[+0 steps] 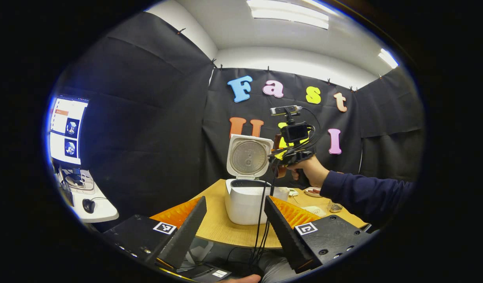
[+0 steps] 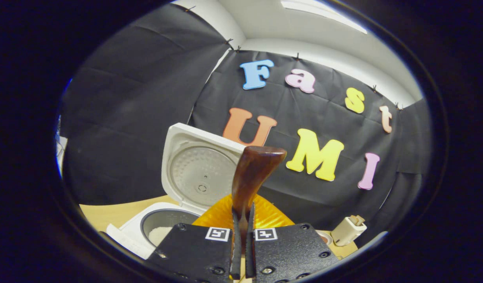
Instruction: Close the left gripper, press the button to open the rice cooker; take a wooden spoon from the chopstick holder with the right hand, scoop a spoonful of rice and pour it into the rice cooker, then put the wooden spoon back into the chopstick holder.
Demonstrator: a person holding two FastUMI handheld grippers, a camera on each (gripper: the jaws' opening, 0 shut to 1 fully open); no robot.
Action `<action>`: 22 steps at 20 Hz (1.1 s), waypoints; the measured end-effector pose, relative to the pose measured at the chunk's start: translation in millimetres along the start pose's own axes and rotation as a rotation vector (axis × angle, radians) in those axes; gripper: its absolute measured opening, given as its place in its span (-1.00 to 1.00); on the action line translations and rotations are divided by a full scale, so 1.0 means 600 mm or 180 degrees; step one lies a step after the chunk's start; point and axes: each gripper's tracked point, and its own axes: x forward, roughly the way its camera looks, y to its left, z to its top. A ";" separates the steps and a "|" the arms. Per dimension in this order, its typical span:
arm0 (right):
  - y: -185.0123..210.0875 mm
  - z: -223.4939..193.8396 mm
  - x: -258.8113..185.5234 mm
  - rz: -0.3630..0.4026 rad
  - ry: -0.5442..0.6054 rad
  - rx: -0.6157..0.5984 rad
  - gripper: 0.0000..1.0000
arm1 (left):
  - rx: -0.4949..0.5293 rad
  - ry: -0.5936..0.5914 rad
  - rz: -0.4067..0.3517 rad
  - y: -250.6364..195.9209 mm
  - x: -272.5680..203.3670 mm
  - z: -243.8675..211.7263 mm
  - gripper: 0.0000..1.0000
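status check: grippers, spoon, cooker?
Left gripper open, idle, short of the rice cooker. Right gripper shut on wooden spoon, held upright. Lid up, rice in pot. Nothing blocking.

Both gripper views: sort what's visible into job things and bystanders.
Job:
rice cooker, lid up
wooden spoon, clamped in the right gripper
left gripper, jaws apart
white rice in the cooker's pot

Bystanders:
monitor
mouse
plate
small white appliance
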 end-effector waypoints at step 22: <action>-0.450 -0.061 -0.223 -0.0474 -0.0091 0.0689 -0.79 | 0.0136 -0.0064 -0.0313 -0.232 0.085 0.007 0.88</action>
